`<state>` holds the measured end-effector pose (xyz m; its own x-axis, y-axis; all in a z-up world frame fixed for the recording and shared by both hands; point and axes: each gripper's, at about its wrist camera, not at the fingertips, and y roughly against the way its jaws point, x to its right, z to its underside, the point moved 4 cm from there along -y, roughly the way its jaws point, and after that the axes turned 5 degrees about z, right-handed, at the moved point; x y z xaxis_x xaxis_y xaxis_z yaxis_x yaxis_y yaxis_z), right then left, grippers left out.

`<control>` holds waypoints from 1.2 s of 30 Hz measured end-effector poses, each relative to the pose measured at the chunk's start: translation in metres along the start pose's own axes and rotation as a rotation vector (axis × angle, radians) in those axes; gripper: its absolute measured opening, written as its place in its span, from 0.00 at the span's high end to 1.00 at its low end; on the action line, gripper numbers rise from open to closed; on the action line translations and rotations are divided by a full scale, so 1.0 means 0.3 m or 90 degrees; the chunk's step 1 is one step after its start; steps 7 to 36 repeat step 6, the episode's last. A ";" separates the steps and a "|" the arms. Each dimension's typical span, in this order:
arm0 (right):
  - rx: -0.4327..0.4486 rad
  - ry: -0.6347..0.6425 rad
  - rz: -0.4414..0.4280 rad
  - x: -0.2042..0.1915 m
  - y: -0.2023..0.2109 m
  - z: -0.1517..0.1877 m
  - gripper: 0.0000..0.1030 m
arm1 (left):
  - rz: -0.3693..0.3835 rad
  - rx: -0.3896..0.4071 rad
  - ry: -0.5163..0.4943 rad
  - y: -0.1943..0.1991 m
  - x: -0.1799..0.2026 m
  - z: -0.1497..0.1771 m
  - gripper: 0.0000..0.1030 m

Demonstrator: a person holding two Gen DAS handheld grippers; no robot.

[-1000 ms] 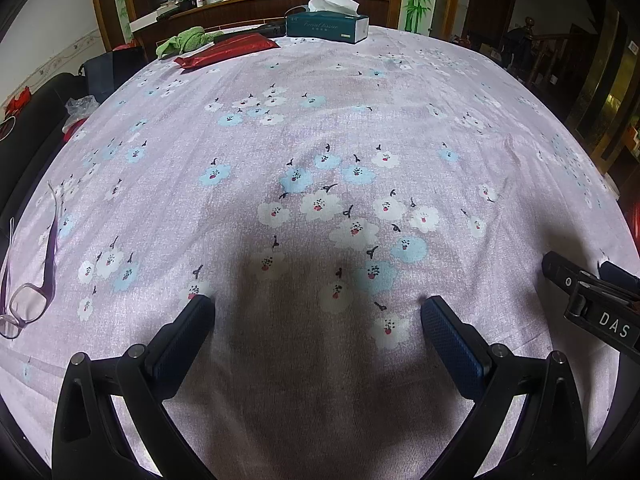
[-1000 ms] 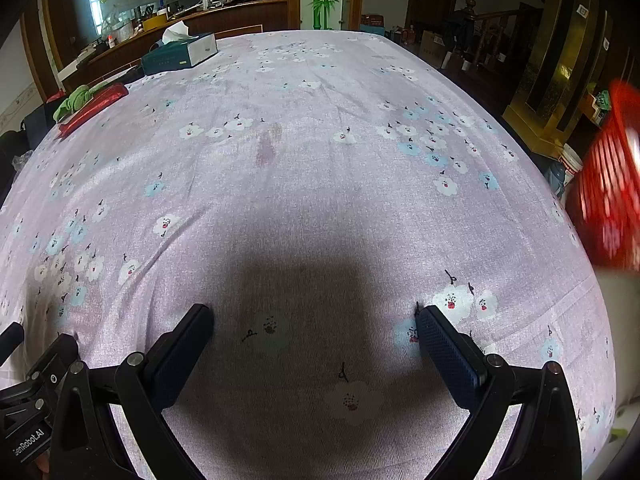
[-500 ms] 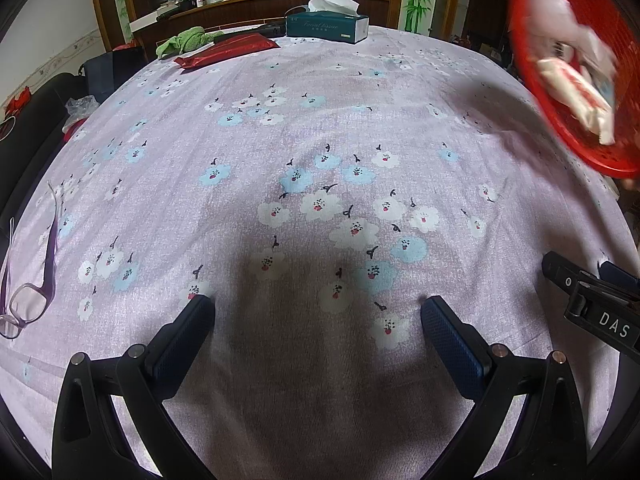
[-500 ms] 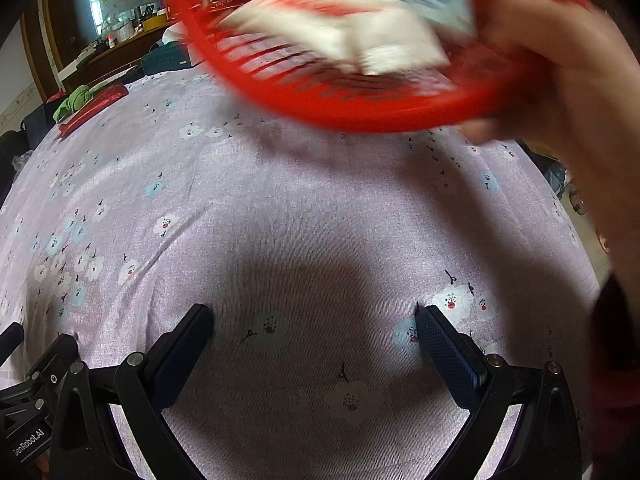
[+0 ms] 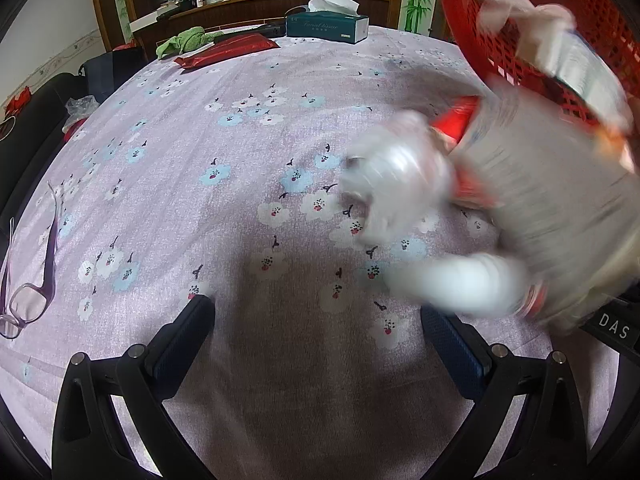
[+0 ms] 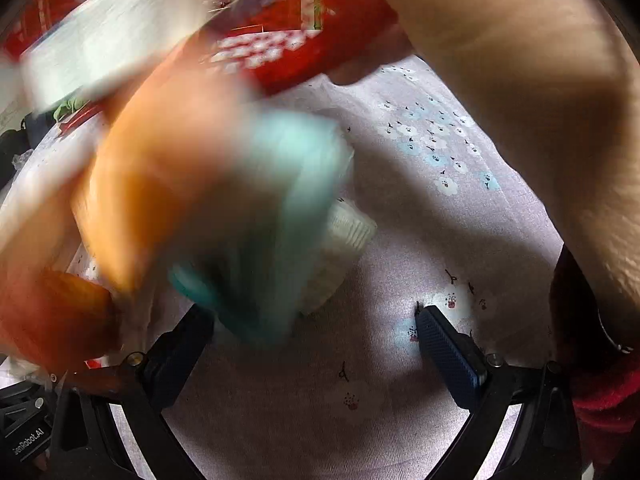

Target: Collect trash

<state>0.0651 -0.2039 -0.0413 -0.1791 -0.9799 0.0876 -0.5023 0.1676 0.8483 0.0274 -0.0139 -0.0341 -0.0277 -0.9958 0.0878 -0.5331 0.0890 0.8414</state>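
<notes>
While a wide table under a pale purple cloth (image 5: 168, 184) printed with small white and blue flowers fills both views, a red plastic basket (image 5: 520, 12) hangs tipped above its right side, and a person's bare arm (image 6: 528, 92) reaches across over the right gripper. Trash is spilling out of the basket in a blurred heap: a big grey-white wrapper (image 5: 552, 192), a clear crumpled plastic piece (image 5: 396, 176) and a white bottle-like shape (image 5: 460, 284) in the left wrist view, and an orange packet (image 6: 160, 168), a teal-and-white packet (image 6: 280, 208) and a white ribbed cup (image 6: 344, 248) close to the right wrist camera; whether any of it has reached the cloth cannot be told through the blur. At the far edge of the table lie a dark green tissue box (image 5: 327, 26), a flat red packet (image 5: 228, 50) and a green rag (image 5: 184, 40). A pair of purple glasses (image 5: 28, 280) rests near the left edge. The left gripper (image 5: 316, 328) sits low over the cloth with its fingers spread wide and nothing between them. The right gripper (image 6: 312, 340) is likewise spread wide and empty, its left finger partly hidden behind the tumbling packets.
</notes>
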 end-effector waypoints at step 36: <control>0.000 0.000 0.000 0.003 0.004 -0.007 0.00 | 0.000 0.000 0.000 0.001 0.000 -0.001 0.00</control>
